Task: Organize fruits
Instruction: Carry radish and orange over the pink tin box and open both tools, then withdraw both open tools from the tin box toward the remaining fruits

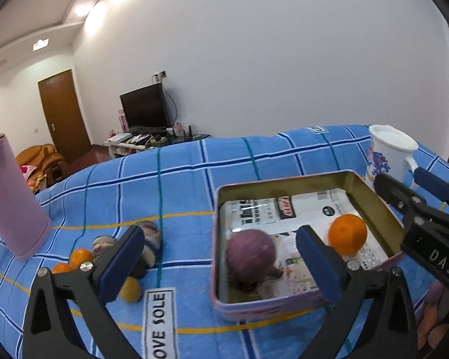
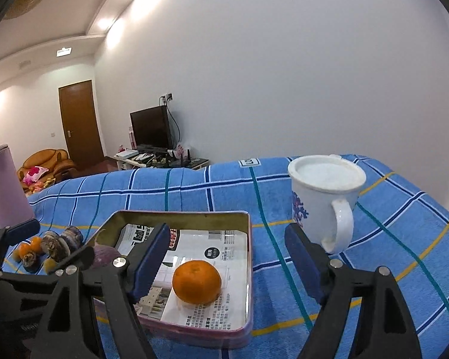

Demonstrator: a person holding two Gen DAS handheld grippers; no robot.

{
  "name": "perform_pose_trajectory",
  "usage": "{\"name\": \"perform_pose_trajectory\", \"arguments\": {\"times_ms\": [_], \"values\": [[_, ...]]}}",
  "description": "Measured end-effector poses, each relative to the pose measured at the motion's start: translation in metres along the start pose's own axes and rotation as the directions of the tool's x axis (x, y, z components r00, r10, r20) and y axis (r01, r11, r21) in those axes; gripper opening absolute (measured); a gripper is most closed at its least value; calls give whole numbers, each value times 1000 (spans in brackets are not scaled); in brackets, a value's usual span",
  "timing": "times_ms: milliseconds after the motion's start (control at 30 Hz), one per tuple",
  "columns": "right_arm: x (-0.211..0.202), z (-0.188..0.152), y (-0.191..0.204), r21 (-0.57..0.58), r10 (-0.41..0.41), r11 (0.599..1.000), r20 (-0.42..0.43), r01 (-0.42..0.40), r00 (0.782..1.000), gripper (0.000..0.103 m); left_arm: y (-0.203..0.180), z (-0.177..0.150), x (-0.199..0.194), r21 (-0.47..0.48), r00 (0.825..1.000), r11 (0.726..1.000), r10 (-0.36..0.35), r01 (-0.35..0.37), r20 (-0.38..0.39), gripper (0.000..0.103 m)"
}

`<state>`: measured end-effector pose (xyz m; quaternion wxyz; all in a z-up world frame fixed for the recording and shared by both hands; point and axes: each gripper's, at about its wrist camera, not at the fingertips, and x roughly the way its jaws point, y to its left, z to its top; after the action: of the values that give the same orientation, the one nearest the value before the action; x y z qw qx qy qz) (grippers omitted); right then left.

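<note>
L gripper (image 1: pixel 221 257) jaws wide apart, nothing gripped. Purple round fruit (image 1: pixel 250 255) just ahead, betw. the fingers' line, closer to the R finger, lying in the pink tin (image 1: pixel 371 193) on printed paper (image 1: pixel 254 212). Orange (image 1: pixel 347 234) in same tin, just beyond and to the R of the R finger. Loose pile of small oranges (image 1: pixel 80 258) and dark striped fruits (image 1: pixel 149 233) on blue checked cloth (image 1: pixel 179 179), by the L finger, partly hidden behind it. Pink cylinder (image 1: pixel 12 197) far L.

R gripper (image 2: pixel 226 264) also open, empty, less wide. Same orange low betw. its fingers, nearer L finger, not touched. White mug (image 2: pixel 323 200) ahead-R, behind R finger. Other gripper seen at far L edge.
</note>
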<state>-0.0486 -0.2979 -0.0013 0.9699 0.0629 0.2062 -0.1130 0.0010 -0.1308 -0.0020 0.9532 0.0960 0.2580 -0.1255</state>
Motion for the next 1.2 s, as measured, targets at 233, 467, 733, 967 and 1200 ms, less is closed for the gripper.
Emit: {"name": "perform_pose_trajectory", "arguments": {"times_ms": [233,467,733,967,1200], "values": [[-10,-1,8,-44,-27,999,55,29,998,80,32,-8,-8,-59,999,998,21,-23,-28,103],[-20,-3,18,-85,-61,994,106,70,993,80,68,-19,-14,-57,995,994,89,-92,-48,103],[-22,-4,23,-62,-61,996,88,67,994,80,115,-30,-12,-61,986,985,159,-162,-52,103],[-21,-7,46,-44,0,999,28,2,1000,80,149,-34,-8,-87,980,977,191,-196,-63,103],[-23,-7,82,-57,65,996,9,-64,998,80,169,-38,-6,-105,977,972,203,-209,-68,103]]}}
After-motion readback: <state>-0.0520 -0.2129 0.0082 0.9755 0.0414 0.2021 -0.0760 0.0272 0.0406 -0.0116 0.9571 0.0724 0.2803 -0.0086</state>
